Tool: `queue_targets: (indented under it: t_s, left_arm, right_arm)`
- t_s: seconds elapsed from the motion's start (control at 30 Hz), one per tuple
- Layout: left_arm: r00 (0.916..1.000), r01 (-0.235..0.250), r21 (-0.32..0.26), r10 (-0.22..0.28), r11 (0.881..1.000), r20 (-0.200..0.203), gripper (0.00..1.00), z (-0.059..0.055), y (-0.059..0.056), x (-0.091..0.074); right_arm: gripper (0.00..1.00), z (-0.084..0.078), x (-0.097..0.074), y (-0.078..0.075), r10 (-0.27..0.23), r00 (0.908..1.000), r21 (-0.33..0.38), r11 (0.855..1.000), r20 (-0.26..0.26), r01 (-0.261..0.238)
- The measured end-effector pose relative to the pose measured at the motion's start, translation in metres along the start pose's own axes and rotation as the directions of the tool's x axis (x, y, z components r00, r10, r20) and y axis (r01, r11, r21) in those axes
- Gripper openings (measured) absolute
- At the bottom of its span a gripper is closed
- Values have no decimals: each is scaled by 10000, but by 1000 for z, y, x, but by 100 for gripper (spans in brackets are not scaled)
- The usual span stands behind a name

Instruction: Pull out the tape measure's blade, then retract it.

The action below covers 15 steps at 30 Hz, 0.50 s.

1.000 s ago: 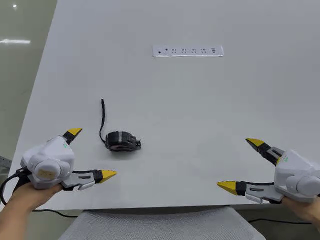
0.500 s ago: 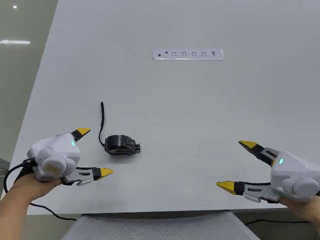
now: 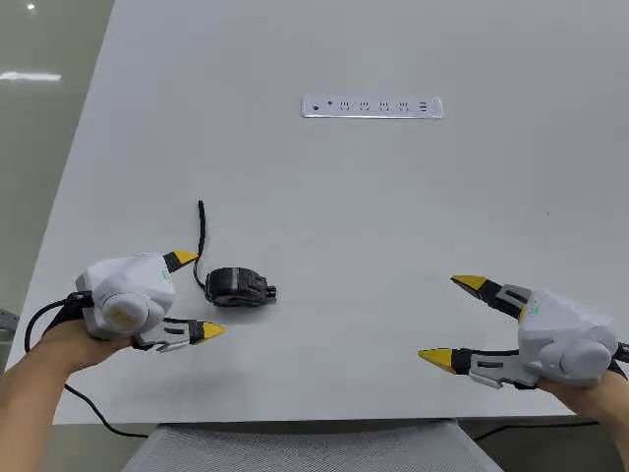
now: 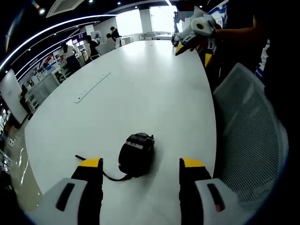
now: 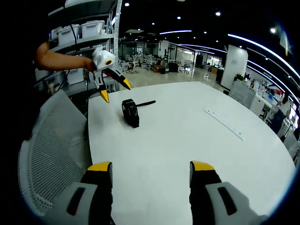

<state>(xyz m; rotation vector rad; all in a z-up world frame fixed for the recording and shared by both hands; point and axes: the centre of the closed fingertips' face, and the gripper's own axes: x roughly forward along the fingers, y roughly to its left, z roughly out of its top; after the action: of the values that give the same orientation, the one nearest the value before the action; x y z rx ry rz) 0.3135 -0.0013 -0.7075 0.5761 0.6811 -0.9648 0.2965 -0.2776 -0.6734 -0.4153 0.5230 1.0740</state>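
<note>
Fingers (image 3: 184, 257) wide on both: left gripper (image 3: 200, 293) just beside tape measure (image 3: 236, 284) (strap (image 3: 200, 236) trailing), right gripper (image 3: 448, 320) well apart.

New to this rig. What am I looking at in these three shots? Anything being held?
No robot: a person holds a yellow-tipped two-jaw gripper in each hand. The wide shot is from a headset camera looking down at the white table. The two round shots are from cameras on the grippers, looking out between their jaws. On the table: a black tape measure, blade in, and a power strip farther back. The left gripper is open just short of the tape measure; the right gripper is open, off to the side. Nothing is held.
</note>
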Motion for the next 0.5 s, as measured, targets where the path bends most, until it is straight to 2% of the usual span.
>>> queue_targets:
  t_s: [0.23, 0.5]
  left_arm:
    - [9991, 373, 443, -363, 9983, -229, 59, -4, 1, 13]
    - [9958, 804, 961, -758, 9921, -505, 57, -11, 2, 27]
  right_arm:
    - [65, 2, 13, -4, 265, 9996, -151, 9995, -35, -265]
    - [62, 6, 32, -1, 729, 9972, -536, 9958, -152, -736]
